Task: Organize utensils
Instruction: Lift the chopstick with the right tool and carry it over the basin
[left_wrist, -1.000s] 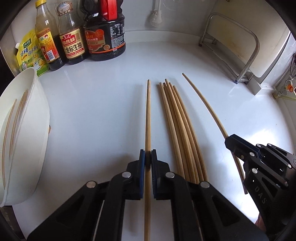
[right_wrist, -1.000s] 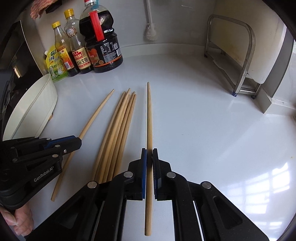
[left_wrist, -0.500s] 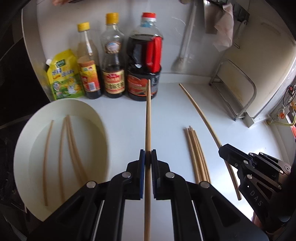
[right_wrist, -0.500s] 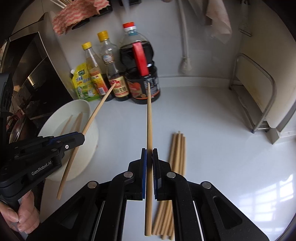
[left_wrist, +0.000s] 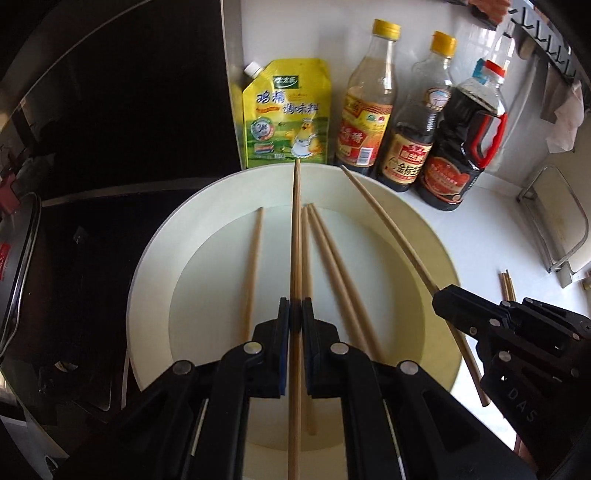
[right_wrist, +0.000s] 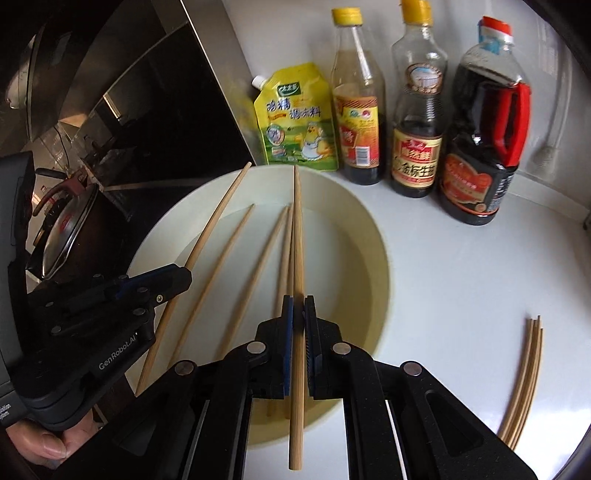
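Observation:
My left gripper (left_wrist: 295, 314) is shut on a wooden chopstick (left_wrist: 295, 229) that reaches over the white bowl (left_wrist: 147, 295) to its far rim. Beside it, my right gripper (right_wrist: 298, 306) is shut on another chopstick (right_wrist: 297, 229), also held above the bowl (right_wrist: 369, 258). Each gripper shows in the other's view: the right gripper (left_wrist: 439, 295) with its chopstick (left_wrist: 391, 229), and the left gripper (right_wrist: 184, 275) with its chopstick (right_wrist: 218, 218). Several chopsticks (left_wrist: 332, 258) lie in the bowl. A small bundle of loose chopsticks (right_wrist: 524, 376) rests on the white counter to the right.
Behind the bowl stand a yellow seasoning pouch (left_wrist: 286, 110), two sauce bottles (left_wrist: 365, 107) and a big dark jug with a red handle (left_wrist: 465, 147). To the left are a dark hob and a lidded pot (right_wrist: 62, 236). A metal rack (left_wrist: 561, 221) stands at the right.
Both grippers have lifted their chopsticks off the counter and swung left with them, from beside the loose bundle to above the bowl. Both stay shut.

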